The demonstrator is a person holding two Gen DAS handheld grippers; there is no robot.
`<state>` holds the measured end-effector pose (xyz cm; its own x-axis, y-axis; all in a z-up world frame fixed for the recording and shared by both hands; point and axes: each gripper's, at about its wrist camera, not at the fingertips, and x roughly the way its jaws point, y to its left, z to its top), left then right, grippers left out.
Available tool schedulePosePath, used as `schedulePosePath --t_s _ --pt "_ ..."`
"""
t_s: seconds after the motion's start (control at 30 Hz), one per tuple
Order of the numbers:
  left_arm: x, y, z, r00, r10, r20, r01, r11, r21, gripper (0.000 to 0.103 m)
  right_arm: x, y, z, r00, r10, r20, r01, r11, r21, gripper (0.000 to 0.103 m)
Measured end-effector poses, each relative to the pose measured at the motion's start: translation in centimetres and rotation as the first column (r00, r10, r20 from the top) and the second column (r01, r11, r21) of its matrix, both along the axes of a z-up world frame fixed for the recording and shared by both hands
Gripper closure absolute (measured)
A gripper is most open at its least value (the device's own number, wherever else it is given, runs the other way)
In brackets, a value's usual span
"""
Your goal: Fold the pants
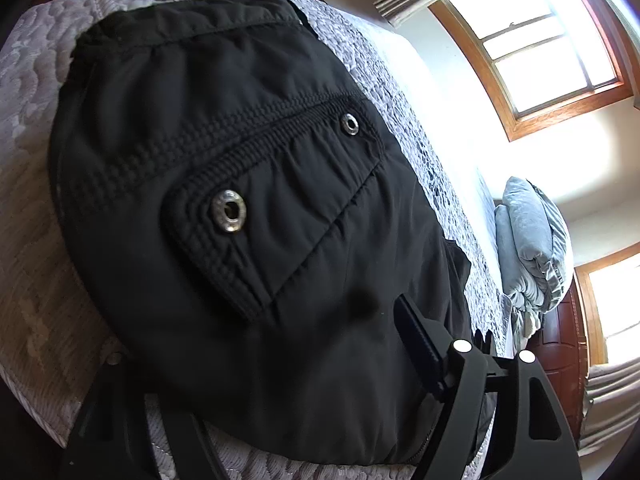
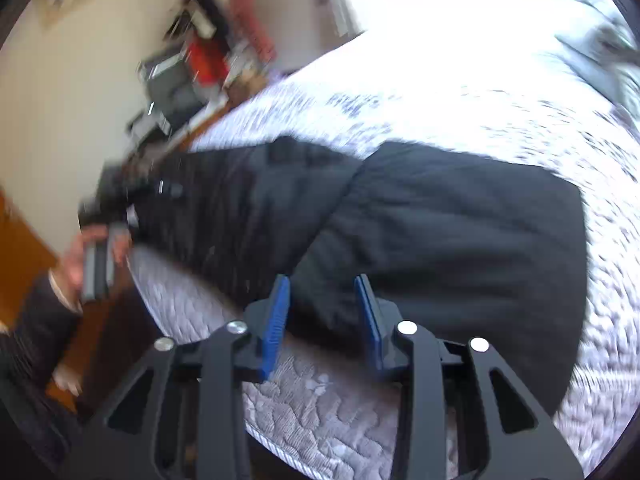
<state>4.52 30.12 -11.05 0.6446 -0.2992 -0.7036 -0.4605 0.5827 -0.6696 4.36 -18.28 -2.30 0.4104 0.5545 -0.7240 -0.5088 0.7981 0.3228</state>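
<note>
Pants (image 2: 420, 220) black, lying on quilted bed (image 2: 320, 412) near its edge, already doubled into a short thick stack, pocket flap with snaps on top. Right gripper (image 2: 322, 320) jaws apart over the near hem, nothing pinched. Left gripper (image 1: 280, 364) spread wide, cloth between the fingers but no pinch visible. Folding looks mostly done; maybe one last fold or a smoothing left

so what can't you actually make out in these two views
- Left wrist view: left gripper has one finger showing; the black pants cover the other.
- Right wrist view: shelf clutter is smeared by motion blur.
- Right wrist view: far bed is washed out by window glare.
</note>
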Motion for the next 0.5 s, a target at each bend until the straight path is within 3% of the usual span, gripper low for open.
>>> schedulePosePath --t_s 0.13,0.33,0.37,0.43,0.5 --pt "0.3 0.1 -0.1 1.0 0.001 0.001 -0.001 1.0 -0.02 0.02 0.1 -3.8 0.9 0.989 -0.142 0.033 0.143 0.989 -0.03 0.057" --pt "0.7 0.7 -0.5 0.999 0.051 -0.008 -0.051 0.996 -0.069 0.02 1.4 -8.3 -1.0 0.953 -0.302 -0.032 0.301 0.953 -0.039 0.055" --pt "0.7 0.7 -0.5 0.998 0.058 -0.011 -0.058 0.996 -0.07 0.023 1.4 -8.7 -1.4 0.948 -0.316 -0.042 0.315 0.949 -0.036 0.055" --pt "0.6 0.8 -0.4 0.998 0.065 -0.028 -0.066 0.997 -0.043 0.047 1.6 -9.0 -2.2 0.944 -0.325 -0.058 0.324 0.946 -0.029 0.055" --pt "0.4 0.8 -0.3 0.998 0.06 -0.017 -0.061 0.998 -0.032 0.056 1.7 -8.9 -2.8 0.942 -0.328 -0.069 0.327 0.944 -0.034 0.053"
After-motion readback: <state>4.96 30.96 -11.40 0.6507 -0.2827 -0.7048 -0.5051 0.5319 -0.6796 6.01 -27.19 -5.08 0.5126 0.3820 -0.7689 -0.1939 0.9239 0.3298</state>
